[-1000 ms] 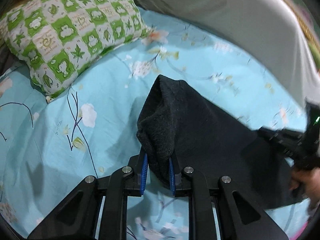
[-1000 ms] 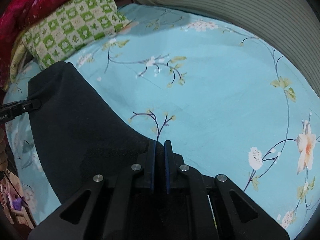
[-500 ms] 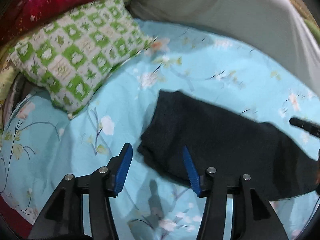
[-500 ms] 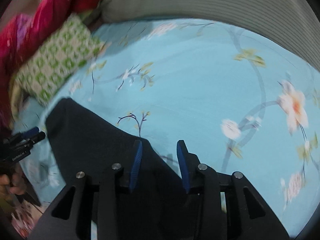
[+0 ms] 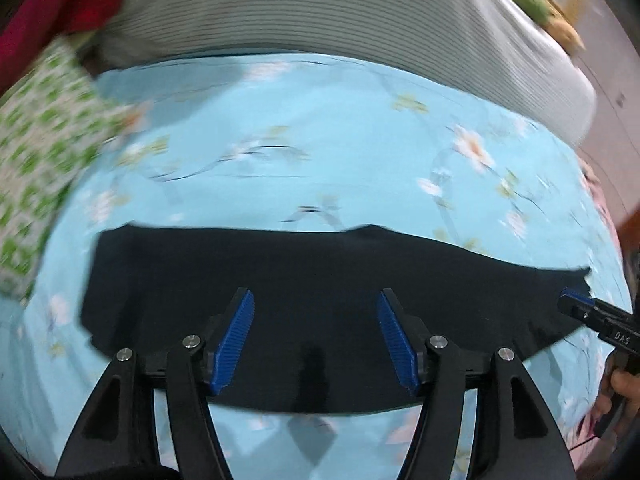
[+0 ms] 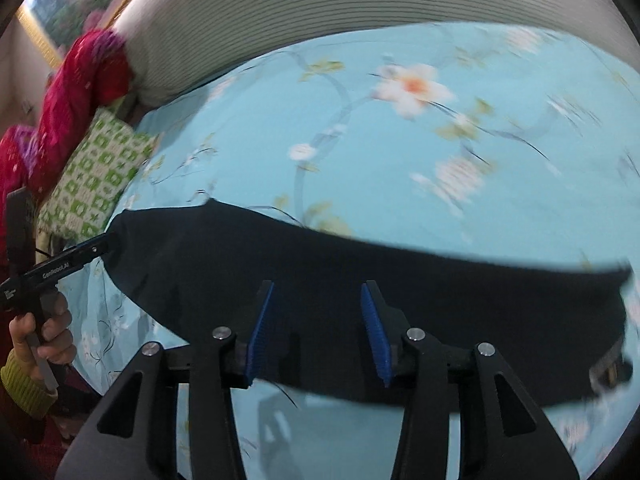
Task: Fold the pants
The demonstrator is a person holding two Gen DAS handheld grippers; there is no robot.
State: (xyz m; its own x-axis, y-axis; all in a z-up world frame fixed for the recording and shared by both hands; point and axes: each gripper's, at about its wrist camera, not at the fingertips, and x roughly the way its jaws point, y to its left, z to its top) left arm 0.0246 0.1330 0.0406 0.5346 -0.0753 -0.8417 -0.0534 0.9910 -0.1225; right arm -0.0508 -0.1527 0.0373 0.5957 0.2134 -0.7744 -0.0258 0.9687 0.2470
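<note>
Both tools, left tool [image 5: 314, 336] and right tool [image 6: 317, 332], gape empty above pants [image 5: 320, 272].

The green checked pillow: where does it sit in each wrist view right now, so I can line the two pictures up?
Left wrist view: the green checked pillow lies along the left edge, blurred, beyond the pants.
Right wrist view: it sits at mid-left, under the red blanket, just beyond the pants' left end.
Shared landmark: the grey striped bolster across the top of both.
</note>
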